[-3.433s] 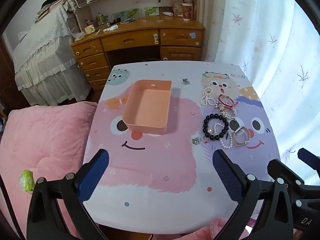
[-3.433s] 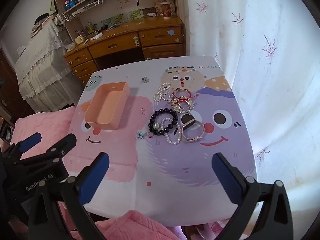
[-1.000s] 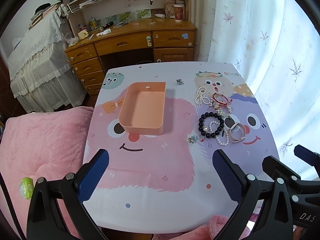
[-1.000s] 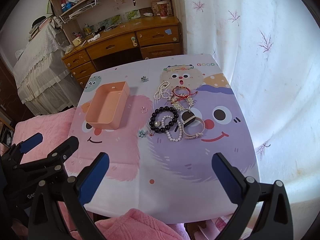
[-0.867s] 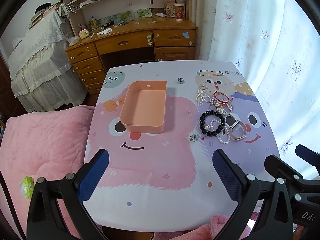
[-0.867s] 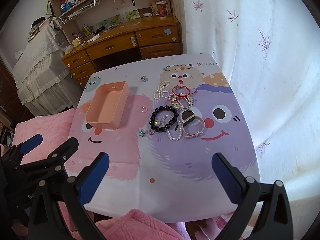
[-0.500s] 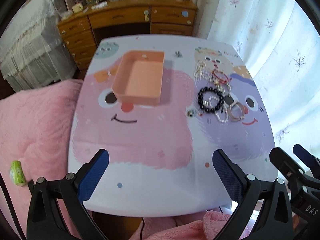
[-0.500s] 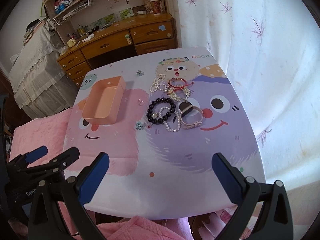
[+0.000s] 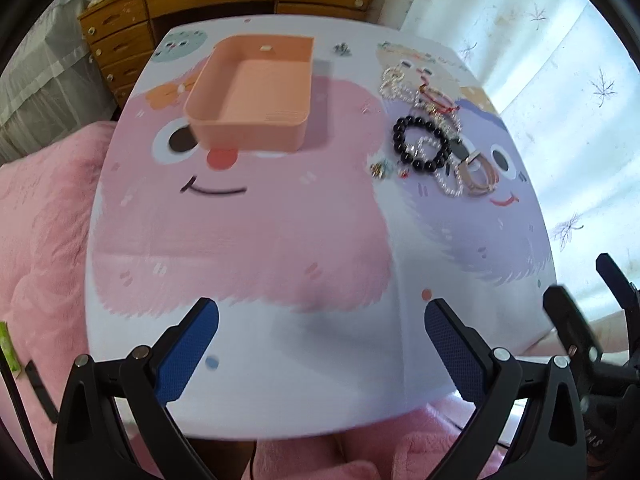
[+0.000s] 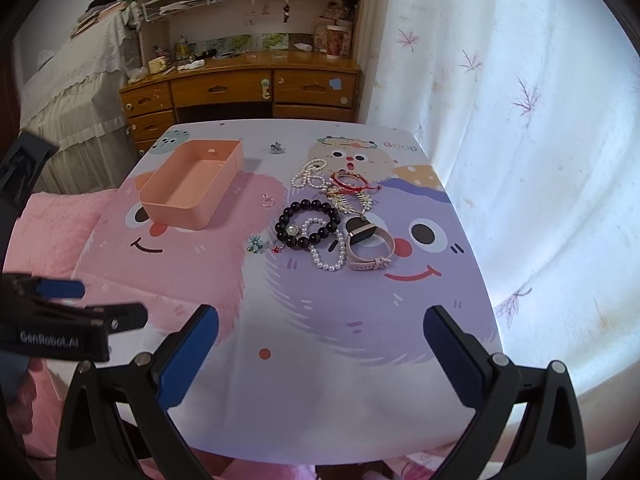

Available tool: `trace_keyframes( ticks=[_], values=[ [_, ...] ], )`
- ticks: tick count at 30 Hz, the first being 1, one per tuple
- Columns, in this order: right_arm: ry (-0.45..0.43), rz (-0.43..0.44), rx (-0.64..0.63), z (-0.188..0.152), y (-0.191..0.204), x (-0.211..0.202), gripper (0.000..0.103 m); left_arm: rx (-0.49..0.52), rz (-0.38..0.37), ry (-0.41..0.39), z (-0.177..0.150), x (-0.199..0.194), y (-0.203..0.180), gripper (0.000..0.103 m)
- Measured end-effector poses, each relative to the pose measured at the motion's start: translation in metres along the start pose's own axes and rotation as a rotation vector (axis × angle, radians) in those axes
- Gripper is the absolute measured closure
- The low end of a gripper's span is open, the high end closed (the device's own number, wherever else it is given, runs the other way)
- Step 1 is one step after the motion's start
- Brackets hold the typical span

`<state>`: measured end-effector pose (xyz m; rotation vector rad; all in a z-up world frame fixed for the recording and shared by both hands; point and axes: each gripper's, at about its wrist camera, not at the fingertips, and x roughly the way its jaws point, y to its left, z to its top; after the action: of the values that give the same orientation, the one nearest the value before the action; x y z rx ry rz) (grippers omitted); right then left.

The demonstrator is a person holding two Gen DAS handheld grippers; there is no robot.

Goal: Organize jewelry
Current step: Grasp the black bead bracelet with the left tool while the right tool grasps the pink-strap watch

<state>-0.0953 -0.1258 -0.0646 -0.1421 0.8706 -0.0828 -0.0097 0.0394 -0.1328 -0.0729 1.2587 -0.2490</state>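
An empty peach tray [image 9: 256, 92] [image 10: 192, 188] stands on the cartoon-print table [image 9: 248, 240] [image 10: 360, 320], far left. To its right lies a jewelry cluster: a black bead bracelet [image 9: 420, 146] [image 10: 306, 222], pearl strands [image 9: 394, 82] [image 10: 326, 248], a red bangle [image 10: 352, 182], a pink watch [image 9: 478, 176] [image 10: 368, 246], small charms [image 9: 380, 168] [image 10: 256, 243] and a ring [image 10: 267, 200]. My left gripper [image 9: 320, 340] is open and empty over the table's near edge. My right gripper [image 10: 320, 344] is open and empty over the near edge, short of the jewelry.
A wooden desk with drawers [image 10: 240, 88] and shelves stands beyond the table. A white curtain [image 10: 520, 120] hangs on the right. Pink bedding [image 9: 40, 240] lies left of the table. The other gripper shows at each view's edge [image 9: 580, 320] [image 10: 60, 320].
Both grippers have come lower and closer over the table. The left view has tilted downward. Nothing on the table has moved.
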Motion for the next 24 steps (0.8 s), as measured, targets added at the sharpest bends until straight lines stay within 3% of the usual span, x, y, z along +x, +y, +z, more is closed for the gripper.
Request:
trace_keyframes(
  ticks=[5,11,13,20,24],
  values=[
    [-0.026,-0.002,-0.028,-0.004,-0.012,0.033,0.001,0.014,-0.055,-0.044,0.031,0.033,-0.019,0.01],
    [0.025,-0.003,0.02,0.009,-0.042,0.101,0.0,0.0,-0.061,-0.047,0.084,0.087,-0.051,0.031],
    [0.042,0.01,0.038,0.013,-0.049,0.119,0.001,-0.002,-0.057,-0.046,0.101,0.104,-0.061,0.045],
    [0.052,0.062,-0.004,0.028,-0.066,0.17,0.001,-0.066,-0.038,-0.028,0.138,0.148,-0.074,0.054],
    [0.093,0.098,0.013,0.031,-0.073,0.188,0.001,-0.022,-0.007,-0.041,0.148,0.156,-0.084,0.055]
  ],
)
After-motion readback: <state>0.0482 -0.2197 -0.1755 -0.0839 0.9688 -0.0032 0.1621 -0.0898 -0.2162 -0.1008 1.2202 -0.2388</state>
